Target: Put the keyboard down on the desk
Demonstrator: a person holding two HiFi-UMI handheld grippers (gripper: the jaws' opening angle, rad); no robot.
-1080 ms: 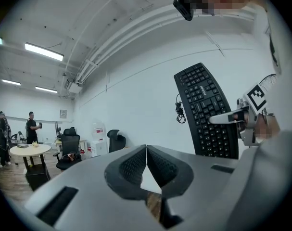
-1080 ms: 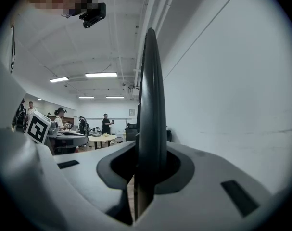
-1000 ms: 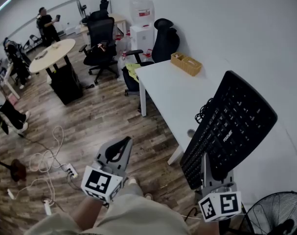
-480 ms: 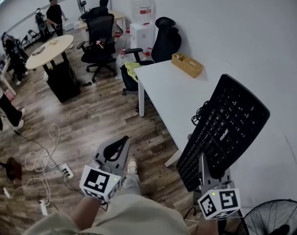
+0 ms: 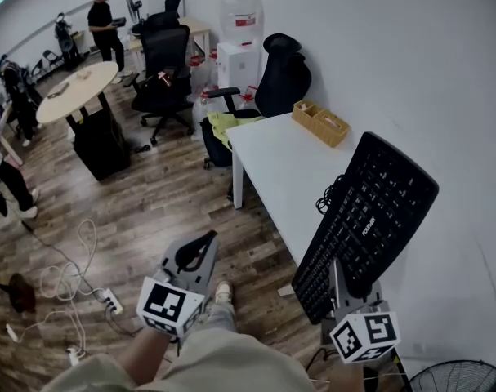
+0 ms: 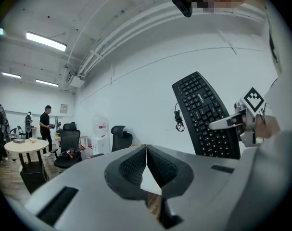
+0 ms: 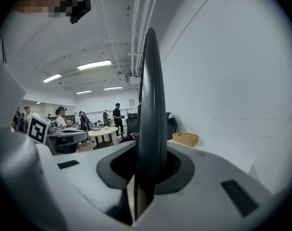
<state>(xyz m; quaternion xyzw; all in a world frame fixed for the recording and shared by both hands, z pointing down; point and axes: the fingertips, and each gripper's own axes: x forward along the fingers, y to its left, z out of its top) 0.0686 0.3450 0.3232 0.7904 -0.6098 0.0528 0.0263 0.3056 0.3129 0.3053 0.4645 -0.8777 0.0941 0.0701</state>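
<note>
Presently the black keyboard (image 5: 370,219) is held aloft on edge, tilted, beside the white bench (image 5: 280,153). Its lower end is clamped between the fingers of the right gripper (image 5: 351,282), and its coiled cable (image 5: 329,194) hangs alongside. The left gripper (image 5: 197,256) is seen above the wooden floor (image 5: 149,194), fingers closed on nothing. A wicker basket (image 5: 322,124) is set at the bench's far corner, against the white wall; its contents cannot be made out. A round table (image 5: 72,88) is seen beyond.
</note>
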